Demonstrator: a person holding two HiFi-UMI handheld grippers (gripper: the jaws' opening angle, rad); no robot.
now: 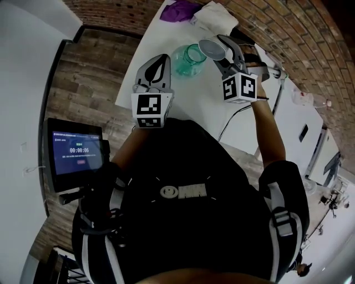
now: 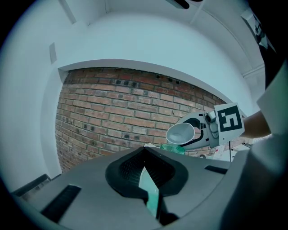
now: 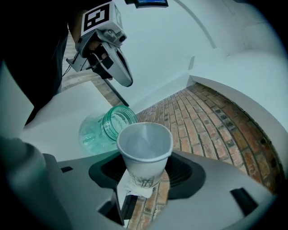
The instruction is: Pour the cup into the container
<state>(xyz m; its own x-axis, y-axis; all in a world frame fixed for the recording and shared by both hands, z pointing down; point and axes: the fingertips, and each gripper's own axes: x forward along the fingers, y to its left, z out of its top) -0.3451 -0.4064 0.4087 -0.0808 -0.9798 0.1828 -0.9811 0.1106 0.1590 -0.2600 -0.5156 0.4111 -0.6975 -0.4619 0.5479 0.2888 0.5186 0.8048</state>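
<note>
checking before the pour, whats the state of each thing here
glass jar: upright, no lid on
paper cup: tipped toward the glass jar, gripped near its base
right hand-held gripper: shut on the paper cup
left hand-held gripper: shut, empty
screen: on, showing a timer

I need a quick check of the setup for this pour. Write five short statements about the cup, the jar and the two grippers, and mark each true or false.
1. The right gripper grips a white paper cup. True.
2. The green glass jar has a lid on it. False: its mouth is open.
3. The left gripper holds the jar. False: its jaws are together on nothing, apart from the jar.
4. The jar stands on the white table. True.
5. A purple cloth lies at the table's far end. True.
</note>
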